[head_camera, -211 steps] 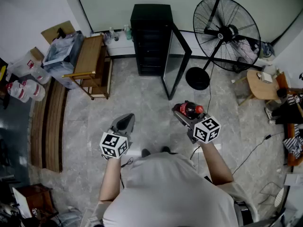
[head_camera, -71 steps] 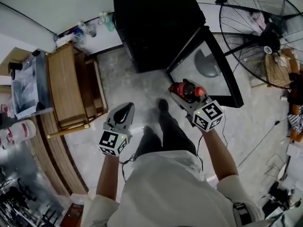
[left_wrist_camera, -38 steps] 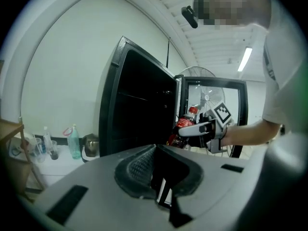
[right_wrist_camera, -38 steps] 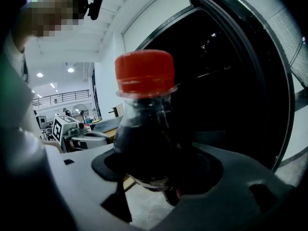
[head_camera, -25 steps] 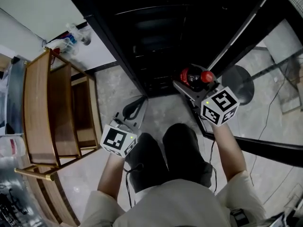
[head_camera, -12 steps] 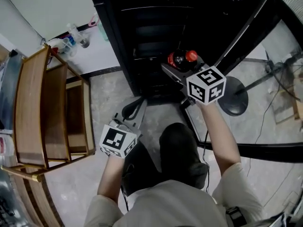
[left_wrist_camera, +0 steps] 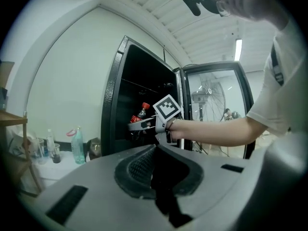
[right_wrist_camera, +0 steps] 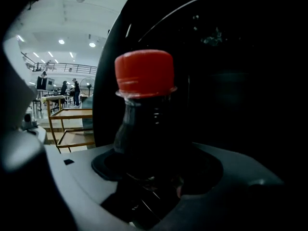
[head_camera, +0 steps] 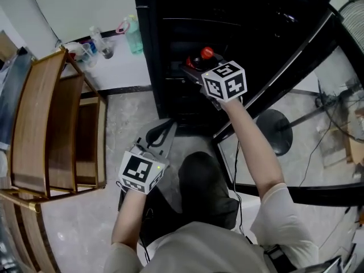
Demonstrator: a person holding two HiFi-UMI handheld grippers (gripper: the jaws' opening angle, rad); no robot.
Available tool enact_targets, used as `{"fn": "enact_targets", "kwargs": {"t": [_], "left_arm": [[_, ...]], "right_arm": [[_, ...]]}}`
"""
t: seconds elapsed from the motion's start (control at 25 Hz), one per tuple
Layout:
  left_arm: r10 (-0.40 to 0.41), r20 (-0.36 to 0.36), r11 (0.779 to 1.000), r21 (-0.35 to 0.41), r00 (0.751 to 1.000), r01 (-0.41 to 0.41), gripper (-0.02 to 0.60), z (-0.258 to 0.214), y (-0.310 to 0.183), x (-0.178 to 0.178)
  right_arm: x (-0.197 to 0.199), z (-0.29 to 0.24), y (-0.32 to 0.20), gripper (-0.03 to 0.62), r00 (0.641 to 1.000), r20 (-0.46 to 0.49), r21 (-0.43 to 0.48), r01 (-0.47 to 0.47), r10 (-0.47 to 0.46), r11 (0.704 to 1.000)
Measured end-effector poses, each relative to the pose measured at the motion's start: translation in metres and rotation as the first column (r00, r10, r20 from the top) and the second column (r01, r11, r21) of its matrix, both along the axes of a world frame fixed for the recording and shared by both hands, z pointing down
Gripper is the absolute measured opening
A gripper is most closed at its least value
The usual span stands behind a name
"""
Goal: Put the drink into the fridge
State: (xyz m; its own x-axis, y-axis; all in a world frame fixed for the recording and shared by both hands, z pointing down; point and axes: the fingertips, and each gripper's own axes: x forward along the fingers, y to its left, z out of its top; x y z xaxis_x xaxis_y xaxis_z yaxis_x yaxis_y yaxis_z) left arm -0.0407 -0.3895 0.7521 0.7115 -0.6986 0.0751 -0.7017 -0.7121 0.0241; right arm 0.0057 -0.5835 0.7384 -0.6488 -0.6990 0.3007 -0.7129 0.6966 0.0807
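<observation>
Facing me: black fridge (head_camera: 227, 16), inside dark, shelves barely seen.
Door: glass door (head_camera: 273, 81) stands open on my R.
L side: wooden rack (head_camera: 51, 112) near fridge, by the wall.
R gripper (head_camera: 193, 67): clamped on cola bottle (right_wrist_camera: 144, 129), arm stretched fwd.
L gripper (left_wrist_camera: 156, 172): jaws together, nothing btwn, low & well back from fridge.
Bottle: upright in my R jaws, at fridge opening against the dark inside; can't tell if it rests on a shelf.
Cap: red cap (right_wrist_camera: 144, 73) on the bottle.
</observation>
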Motion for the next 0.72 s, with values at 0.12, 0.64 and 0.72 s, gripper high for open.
{"fn": "enact_targets", "kwargs": {"t": [0.12,0.64,0.72], "left_arm": [[-0.009,0.015,1.0,-0.007,1.0,0.01,0.009,0.006,0.001,-0.003],[-0.078,0.042,0.997,-0.014,0.996,0.079,0.009,0.018,0.0,-0.021],[-0.08,0.047,0.996,-0.022,0.996,0.081,0.009,0.02,0.0,-0.021]], "right_arm": [[-0.009,0.004,-0.019,0.31,0.999,-0.035,-0.012,0.011,-0.011,1.0],[-0.024,0.041,-0.067,0.311,0.99,-0.139,-0.13,-0.002,-0.017,0.992],[-0.025,0.044,-0.072,0.311,0.989,-0.145,-0.141,-0.004,-0.016,0.99]]}}
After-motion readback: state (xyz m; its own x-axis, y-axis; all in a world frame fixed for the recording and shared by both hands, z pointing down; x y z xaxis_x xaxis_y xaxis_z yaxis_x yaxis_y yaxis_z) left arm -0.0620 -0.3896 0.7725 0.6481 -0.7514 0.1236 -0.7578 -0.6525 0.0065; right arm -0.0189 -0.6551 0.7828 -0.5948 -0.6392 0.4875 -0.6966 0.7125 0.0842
